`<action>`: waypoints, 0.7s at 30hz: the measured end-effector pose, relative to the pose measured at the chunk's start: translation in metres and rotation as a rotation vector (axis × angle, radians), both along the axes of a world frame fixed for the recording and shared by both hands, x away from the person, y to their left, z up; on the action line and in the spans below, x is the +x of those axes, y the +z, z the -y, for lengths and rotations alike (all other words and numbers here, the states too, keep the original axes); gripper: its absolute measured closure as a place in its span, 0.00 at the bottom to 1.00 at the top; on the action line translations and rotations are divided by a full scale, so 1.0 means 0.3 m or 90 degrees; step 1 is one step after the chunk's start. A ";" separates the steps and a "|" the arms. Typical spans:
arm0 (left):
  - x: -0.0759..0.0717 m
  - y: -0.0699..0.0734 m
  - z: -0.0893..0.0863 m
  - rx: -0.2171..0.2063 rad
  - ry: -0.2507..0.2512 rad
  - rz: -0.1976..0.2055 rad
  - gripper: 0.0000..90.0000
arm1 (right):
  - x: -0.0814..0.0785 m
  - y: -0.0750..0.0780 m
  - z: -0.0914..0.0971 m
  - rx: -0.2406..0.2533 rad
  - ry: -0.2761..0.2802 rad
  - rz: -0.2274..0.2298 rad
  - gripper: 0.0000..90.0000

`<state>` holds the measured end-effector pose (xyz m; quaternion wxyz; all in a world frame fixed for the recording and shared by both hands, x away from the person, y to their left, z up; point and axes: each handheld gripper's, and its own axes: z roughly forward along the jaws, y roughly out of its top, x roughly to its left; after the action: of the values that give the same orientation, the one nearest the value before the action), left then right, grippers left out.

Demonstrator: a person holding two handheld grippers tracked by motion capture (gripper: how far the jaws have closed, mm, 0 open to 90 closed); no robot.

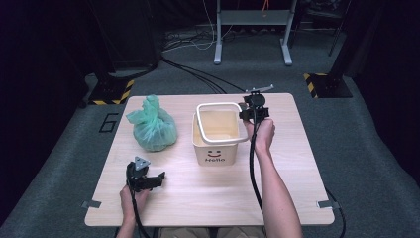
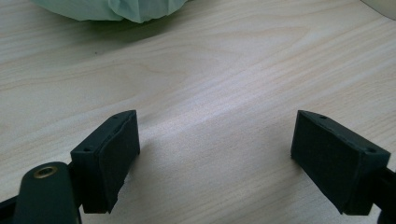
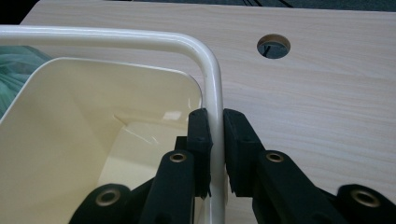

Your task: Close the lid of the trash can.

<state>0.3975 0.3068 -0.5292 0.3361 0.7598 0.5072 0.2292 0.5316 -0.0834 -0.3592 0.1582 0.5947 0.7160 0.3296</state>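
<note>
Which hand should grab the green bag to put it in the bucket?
The left. The left gripper is open over bare table, with the knotted green plastic bag just ahead of it. The right gripper is shut on the white handle of the cream plastic bucket, so it is busy.

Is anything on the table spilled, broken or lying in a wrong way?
Nothing stands out. The bin stands upright and empty, with the right gripper shut on its raised handle. The tied green bag sits intact beside it. The left gripper is open over bare table.
</note>
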 end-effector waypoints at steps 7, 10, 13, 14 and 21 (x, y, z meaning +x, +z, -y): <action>0.000 0.000 0.000 -0.002 0.000 -0.001 0.17 | 0.012 -0.008 -0.026 -0.002 -0.016 -0.006 0.90; 0.000 0.000 0.000 -0.002 0.000 0.000 0.17 | 0.015 -0.010 -0.037 -0.006 -0.023 -0.010 0.90; 0.000 0.001 0.000 0.000 -0.001 -0.002 0.17 | 0.019 -0.013 -0.051 -0.014 -0.033 -0.016 0.90; 0.000 0.000 0.000 -0.001 0.000 -0.002 0.17 | 0.020 -0.013 -0.055 -0.013 -0.033 -0.017 0.90; 0.001 0.000 -0.001 -0.002 -0.001 -0.001 0.17 | 0.025 -0.021 -0.087 -0.043 -0.053 -0.026 0.89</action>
<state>0.3977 0.3070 -0.5292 0.3368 0.7598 0.5073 0.2280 0.5390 -0.0574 -0.3656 0.1772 0.6251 0.7040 0.2865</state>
